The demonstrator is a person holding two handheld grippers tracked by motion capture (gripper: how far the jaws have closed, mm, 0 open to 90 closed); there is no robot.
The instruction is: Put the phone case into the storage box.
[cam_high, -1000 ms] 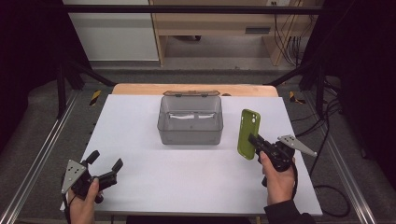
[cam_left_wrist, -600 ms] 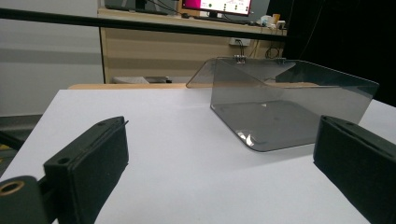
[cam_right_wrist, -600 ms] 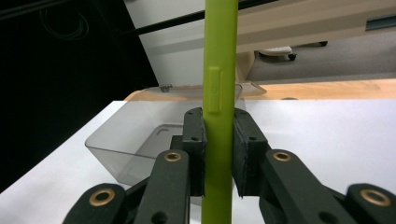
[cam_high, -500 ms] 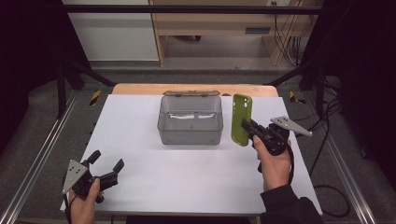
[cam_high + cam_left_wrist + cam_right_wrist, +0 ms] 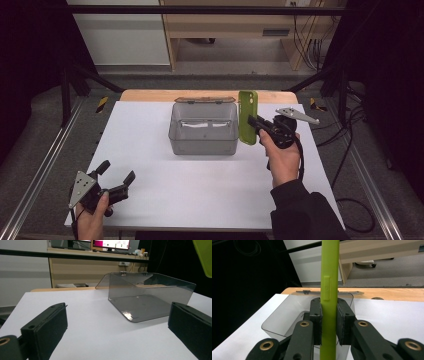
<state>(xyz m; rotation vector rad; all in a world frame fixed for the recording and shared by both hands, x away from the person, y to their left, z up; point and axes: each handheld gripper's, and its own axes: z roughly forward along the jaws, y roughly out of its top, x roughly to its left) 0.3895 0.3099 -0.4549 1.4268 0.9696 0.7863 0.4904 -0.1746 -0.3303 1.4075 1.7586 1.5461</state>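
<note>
A lime-green phone case (image 5: 248,117) stands upright in the air, pinched by my right gripper (image 5: 254,122) just right of the clear grey plastic box (image 5: 204,129). In the right gripper view the case (image 5: 329,302) runs edge-on between the two black pads (image 5: 316,321), with the open box (image 5: 287,322) below and behind it. My left gripper (image 5: 116,177) rests near the table's front left corner, jaws spread wide with nothing between them. Its own view looks across the white table at the box (image 5: 147,298), and a corner of the green case (image 5: 203,256) shows at top right.
The box's lid (image 5: 204,100) hangs open toward the back edge. A wooden strip (image 5: 150,95) borders the white table (image 5: 165,175) at the rear. Metal rails (image 5: 40,165) run along both sides, with cables (image 5: 345,155) on the floor at right.
My right gripper has carried the green case up and to the left, from the table's right side to the box's right wall. The left gripper has stayed put.
</note>
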